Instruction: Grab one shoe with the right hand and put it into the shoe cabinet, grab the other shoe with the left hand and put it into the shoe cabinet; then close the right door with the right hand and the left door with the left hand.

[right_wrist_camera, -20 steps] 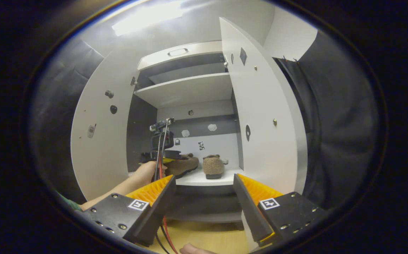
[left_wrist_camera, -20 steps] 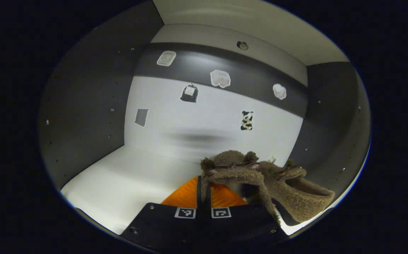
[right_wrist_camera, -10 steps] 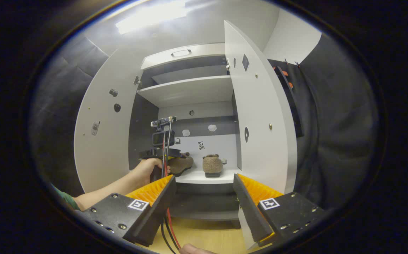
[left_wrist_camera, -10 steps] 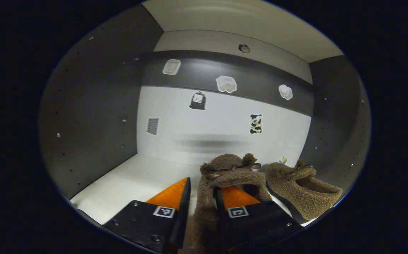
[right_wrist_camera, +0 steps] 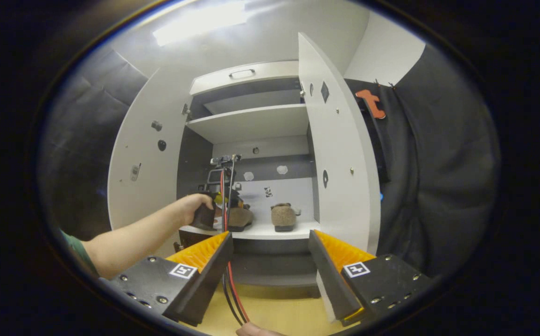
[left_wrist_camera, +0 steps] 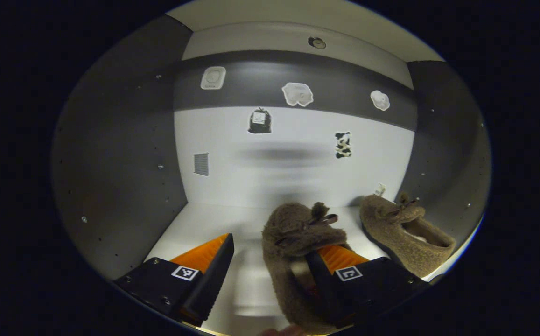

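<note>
Left door (right_wrist_camera: 141,163): swung wide open on the cabinet (right_wrist_camera: 251,123), its inner face toward the right gripper view.
Hand (right_wrist_camera: 194,208): reaching in past that door at shelf height, wrapped around the left gripper's handle, cables trailing down from it.
Left gripper (left_wrist_camera: 270,261): inside the lower compartment, fingers spread wide apart, gripping nothing. The near shoe sits in the gap, and its right side lies against the right finger (left_wrist_camera: 340,259); the other finger stands clear of it.
Near shoe (left_wrist_camera: 298,233): fuzzy brown slipper with a small bow, toe pointing at the back wall, down on the white shelf (left_wrist_camera: 204,224) (whether its heel sits fully flat I cannot tell).
Far shoe (left_wrist_camera: 403,228): the matching slipper, on the same shelf further right, close to the dark side wall, opening turned to the right. The two are apart, a strip of shelf between them.
Back wall: small stickers (left_wrist_camera: 298,94) scattered over a dark band and the white panel under it.
From outside: in the right gripper view both slippers stand side by side at the shelf's front.
Right door (right_wrist_camera: 340,158): open too, edge-on, standing tall.
Right gripper (right_wrist_camera: 270,266): held back in front of the cabinet, above the wooden floor (right_wrist_camera: 274,317), fingers parted and bare.
</note>
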Motion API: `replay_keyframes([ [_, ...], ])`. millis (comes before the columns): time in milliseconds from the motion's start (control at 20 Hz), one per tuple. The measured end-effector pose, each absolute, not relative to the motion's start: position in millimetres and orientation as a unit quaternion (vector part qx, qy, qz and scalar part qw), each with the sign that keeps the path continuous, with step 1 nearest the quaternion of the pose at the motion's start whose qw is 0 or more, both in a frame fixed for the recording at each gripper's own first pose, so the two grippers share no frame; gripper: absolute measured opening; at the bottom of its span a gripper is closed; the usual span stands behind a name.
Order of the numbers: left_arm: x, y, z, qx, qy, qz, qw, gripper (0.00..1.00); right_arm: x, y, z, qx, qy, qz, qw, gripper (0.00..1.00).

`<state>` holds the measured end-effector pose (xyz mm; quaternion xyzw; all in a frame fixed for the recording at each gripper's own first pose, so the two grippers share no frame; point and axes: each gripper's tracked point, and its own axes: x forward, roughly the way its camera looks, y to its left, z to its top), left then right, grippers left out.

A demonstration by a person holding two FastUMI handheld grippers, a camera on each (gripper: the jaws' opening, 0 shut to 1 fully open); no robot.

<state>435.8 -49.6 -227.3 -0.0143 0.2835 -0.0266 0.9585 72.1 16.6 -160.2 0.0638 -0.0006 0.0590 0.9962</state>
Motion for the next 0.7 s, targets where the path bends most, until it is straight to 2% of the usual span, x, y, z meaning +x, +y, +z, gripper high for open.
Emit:
replay_keyframes([
  [50,432,-53,-228,-0.012,0.298,-0.033,0.954,0.94,69,17,-162,0.062,0.001,0.058,0.996,0.98],
  [150,418,-58,-223,-0.003,0.316,-0.035,0.948,0.92,59,19,-164,0.059,0.003,0.057,0.997,0.98],
  [200,412,-64,-214,-0.012,0.307,-0.047,0.951,0.96,55,20,-163,0.057,0.002,0.056,0.997,0.98],
  [300,394,-74,-194,-0.028,0.293,-0.06,0.954,0.98,47,19,-165,0.053,-0.001,0.048,0.997,0.98],
  [700,251,-44,-104,0.007,0.156,-0.047,0.987,0.97,-4,9,-168,0.065,-0.004,0.02,0.998,0.98],
])
